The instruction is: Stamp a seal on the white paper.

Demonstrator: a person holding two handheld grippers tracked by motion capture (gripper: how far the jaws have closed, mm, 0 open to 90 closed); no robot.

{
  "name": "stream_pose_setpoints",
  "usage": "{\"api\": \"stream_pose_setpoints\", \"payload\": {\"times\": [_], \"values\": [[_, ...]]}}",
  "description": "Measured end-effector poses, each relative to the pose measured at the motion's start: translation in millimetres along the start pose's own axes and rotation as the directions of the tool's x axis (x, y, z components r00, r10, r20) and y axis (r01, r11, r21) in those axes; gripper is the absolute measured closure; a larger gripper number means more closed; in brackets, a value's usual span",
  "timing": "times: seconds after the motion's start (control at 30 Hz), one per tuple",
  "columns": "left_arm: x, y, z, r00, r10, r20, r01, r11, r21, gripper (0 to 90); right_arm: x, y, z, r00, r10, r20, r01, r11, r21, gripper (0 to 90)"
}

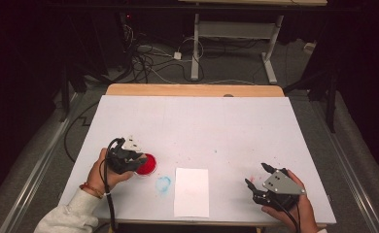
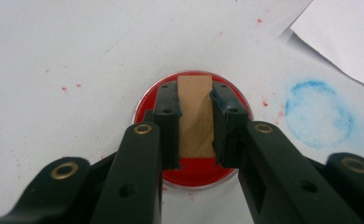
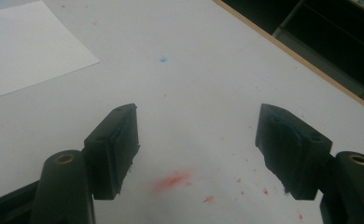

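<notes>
Wooden block [image 2: 196,116] sits clamped between the left gripper [image 2: 196,126] jaws, held directly over the red ink dish [image 2: 189,172], near-left part of the table [image 1: 226,121]. Looks like a stamp being inked, though whether its face touches the ink can't be told. In the high view the left gripper [image 1: 127,158] covers most of the dish [image 1: 148,164].

Right gripper [image 3: 196,149] has jaws spread wide, nothing between them, hovering over bare table at the near right [image 1: 261,187].

Risks, as I judge them:
- block is gripped on narrow sides only; a tilt on lifting could let it slip and smear red
- dish may come up with the block or slide if pressed off-centre, since nothing holds it down
- excess ink could drip on the way to the white paper [image 1: 192,191], just right of the dish; red specks already dot the surface
- paper is loose, could shift under a press

Counts: one block, one red dish, one sheet of paper, one blue ring stain [image 2: 318,114] between dish and paper, two grippers.
</notes>
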State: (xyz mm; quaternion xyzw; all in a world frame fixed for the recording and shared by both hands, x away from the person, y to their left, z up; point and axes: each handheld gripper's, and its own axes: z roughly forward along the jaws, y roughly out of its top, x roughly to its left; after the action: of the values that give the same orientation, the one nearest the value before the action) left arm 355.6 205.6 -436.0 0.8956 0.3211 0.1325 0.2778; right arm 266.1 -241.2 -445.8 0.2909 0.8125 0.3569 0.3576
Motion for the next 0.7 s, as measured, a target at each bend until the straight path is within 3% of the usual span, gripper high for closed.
{"api": "stream_pose_setpoints", "payload": {"times": [0.3,0.7], "values": [[-5.3,4.2,-15.6,0.9999,0.015,0.003,-0.015,0.9985,-0.052,73.1,0.2,-0.7,-0.2,1.0000,-0.003,0.000,0.003,1.000,0.003,30.0],[-17.9,11.4,-30.0,0.9975,0.070,0.008,-0.069,0.9933,-0.093,73.0,0.4,-0.5,0.5,1.0000,-0.006,-0.002,0.006,1.000,0.004,30.0]]}}
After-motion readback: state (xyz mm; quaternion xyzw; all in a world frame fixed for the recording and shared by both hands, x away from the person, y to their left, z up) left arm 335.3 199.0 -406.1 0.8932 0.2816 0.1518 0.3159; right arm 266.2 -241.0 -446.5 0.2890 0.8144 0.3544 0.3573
